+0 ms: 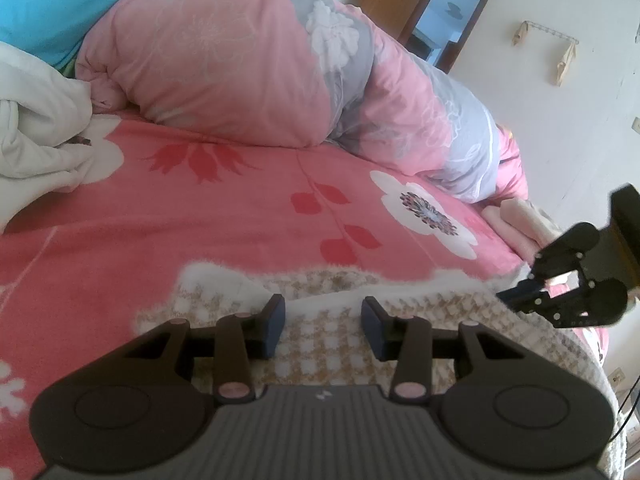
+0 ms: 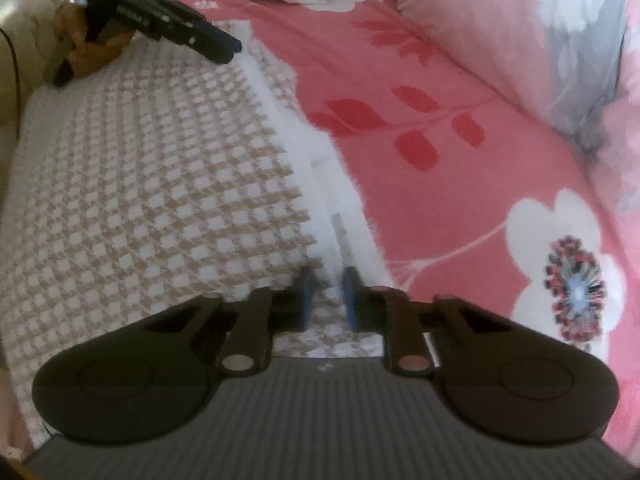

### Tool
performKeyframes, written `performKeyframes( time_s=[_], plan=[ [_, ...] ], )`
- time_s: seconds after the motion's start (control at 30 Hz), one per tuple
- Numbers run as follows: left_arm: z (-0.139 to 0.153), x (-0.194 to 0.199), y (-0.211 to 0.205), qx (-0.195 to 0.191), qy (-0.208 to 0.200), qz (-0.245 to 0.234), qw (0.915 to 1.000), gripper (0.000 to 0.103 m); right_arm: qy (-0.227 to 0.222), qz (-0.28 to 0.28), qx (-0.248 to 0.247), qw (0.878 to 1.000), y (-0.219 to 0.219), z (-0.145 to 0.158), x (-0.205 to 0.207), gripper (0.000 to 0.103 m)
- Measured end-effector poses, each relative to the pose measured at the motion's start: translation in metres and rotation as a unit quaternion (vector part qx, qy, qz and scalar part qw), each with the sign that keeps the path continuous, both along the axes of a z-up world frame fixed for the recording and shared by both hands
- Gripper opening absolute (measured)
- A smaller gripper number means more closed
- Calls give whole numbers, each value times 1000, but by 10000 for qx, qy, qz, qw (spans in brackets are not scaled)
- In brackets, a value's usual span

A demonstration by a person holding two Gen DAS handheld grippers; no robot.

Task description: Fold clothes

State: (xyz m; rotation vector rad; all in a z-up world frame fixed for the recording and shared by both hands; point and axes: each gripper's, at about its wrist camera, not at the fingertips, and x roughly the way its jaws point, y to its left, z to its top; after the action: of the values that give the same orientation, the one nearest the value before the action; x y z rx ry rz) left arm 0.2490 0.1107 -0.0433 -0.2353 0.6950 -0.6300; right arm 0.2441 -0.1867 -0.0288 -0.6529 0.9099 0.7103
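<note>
A beige-and-white checked garment (image 1: 440, 308) with a fluffy white edge lies flat on the pink flowered bedsheet (image 1: 160, 220). My left gripper (image 1: 323, 320) hovers open over the garment's far edge, with nothing pinched between its blue pads. In the right wrist view the garment (image 2: 140, 180) fills the left half, and my right gripper (image 2: 329, 300) has its pads close together on the white edge strip. From the left wrist view the right gripper (image 1: 510, 295) points down at the garment's right corner. The left gripper (image 2: 224, 50) shows at the top left of the right wrist view.
A rolled pink and grey quilt (image 1: 240, 60) lies along the far side of the bed. A pile of white clothing (image 1: 36, 132) sits at the left, with a blue striped item (image 1: 48, 0) behind it. Folded pale pink pieces (image 1: 516, 216) rest near the bed's right edge.
</note>
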Motion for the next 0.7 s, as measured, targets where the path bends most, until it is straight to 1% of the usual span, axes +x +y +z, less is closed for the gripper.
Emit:
performKeyframes(
  time_s=[0.03,0.13,0.2,0.3,0.33,0.47,0.6,0.7],
  plan=[
    [0,0,0,9,-12,2,10000,44,-208,-50,-139,9997,4,-1,-8,4],
    [2,-2,0,44,-72,22,10000,44,-858,-284,-414,9950,13,0,-30,2],
    [3,-4,-1,54,-109,51,9999,44,-1424,-294,-706,9869,19,2,-44,2],
    [6,-6,0,76,-181,113,9997,43,-1868,-316,-964,9771,24,4,-54,2],
    [7,-7,-1,92,-210,129,9997,43,-1932,-277,-1043,9752,25,3,-56,2],
    [11,-10,-1,75,-333,168,9993,43,-2021,-447,-1062,9726,23,2,-52,1],
    [19,-15,1,-69,-496,211,9985,43,-2134,-439,-1146,9692,24,-4,-48,1],
    [24,-19,0,-107,-630,193,9978,44,-2242,-445,-1157,9666,27,-3,-44,1]
  ],
)
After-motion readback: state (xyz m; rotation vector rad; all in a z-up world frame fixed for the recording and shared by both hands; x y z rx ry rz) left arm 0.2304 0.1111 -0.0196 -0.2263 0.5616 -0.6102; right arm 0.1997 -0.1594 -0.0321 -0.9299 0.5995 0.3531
